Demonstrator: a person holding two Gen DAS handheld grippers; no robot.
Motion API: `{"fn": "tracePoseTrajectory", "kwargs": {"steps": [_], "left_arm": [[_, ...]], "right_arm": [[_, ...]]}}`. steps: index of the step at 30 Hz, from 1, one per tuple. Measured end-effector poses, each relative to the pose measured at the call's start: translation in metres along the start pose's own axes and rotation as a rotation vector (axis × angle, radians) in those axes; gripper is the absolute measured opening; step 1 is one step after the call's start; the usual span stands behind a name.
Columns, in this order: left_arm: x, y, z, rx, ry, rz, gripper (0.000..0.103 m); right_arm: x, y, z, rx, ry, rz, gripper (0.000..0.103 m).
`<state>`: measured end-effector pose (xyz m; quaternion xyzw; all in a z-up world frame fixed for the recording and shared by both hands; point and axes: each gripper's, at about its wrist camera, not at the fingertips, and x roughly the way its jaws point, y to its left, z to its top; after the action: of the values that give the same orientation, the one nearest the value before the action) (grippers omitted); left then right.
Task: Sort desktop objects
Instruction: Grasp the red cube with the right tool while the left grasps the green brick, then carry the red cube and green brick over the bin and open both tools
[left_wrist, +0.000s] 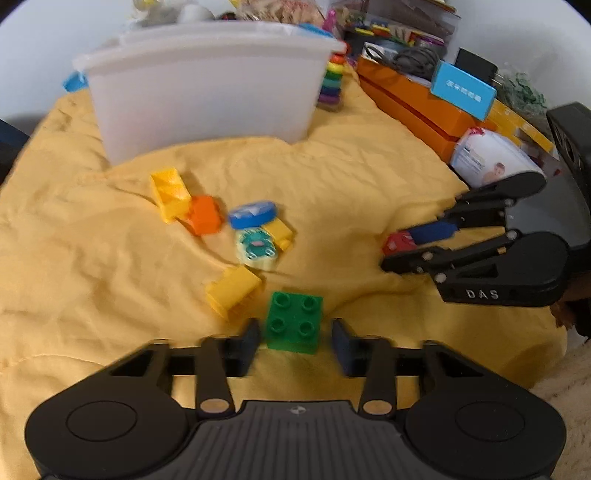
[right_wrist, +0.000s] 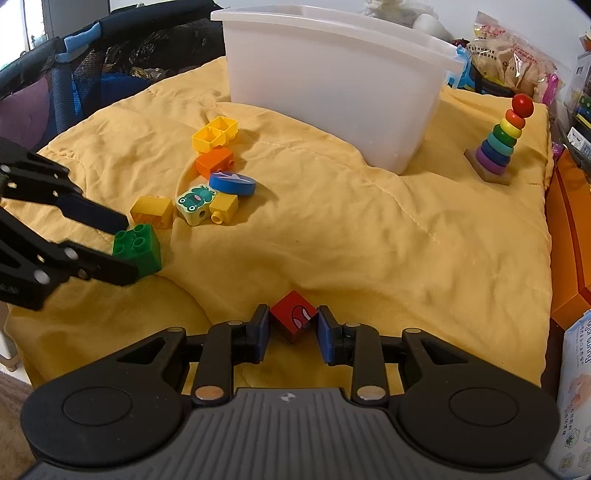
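Listing positions, we found the green brick (left_wrist: 293, 322) on the yellow quilt (left_wrist: 351, 192) between the left gripper's (left_wrist: 294, 341) unclenched fingers, untouched. The right gripper (right_wrist: 291, 326) clasped the red block (right_wrist: 293, 315). The white tub (right_wrist: 332, 88) stood beyond both.

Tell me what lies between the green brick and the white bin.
In the left wrist view, a cluster lies between the green brick and white bin: yellow bricks, a frog block, a blue disc and an orange brick.
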<state>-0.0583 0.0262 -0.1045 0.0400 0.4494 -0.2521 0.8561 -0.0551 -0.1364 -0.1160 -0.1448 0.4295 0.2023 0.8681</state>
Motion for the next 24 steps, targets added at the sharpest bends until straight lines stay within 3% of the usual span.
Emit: {"fn": "tracePoseTrajectory", "kwargs": {"steps": [4, 10, 17, 24], "left_arm": [[-0.004, -0.004, 0.002, 0.038, -0.021, -0.019, 0.033], [-0.039, 0.005, 0.041, 0.014, -0.167, -0.021, 0.034], [-0.075, 0.030, 0.114, 0.013, -0.370, 0.038, 0.034], [-0.075, 0.053, 0.186, 0.053, -0.476, 0.120, 0.034]], "right_arm": [[0.001, 0.001, 0.002, -0.020, 0.000, 0.002, 0.030], [-0.013, -0.001, 0.013, -0.021, -0.033, 0.012, 0.030], [-0.039, -0.022, 0.066, -0.014, -0.186, -0.030, 0.030], [-0.057, -0.050, 0.145, -0.016, -0.380, -0.098, 0.030]]}}
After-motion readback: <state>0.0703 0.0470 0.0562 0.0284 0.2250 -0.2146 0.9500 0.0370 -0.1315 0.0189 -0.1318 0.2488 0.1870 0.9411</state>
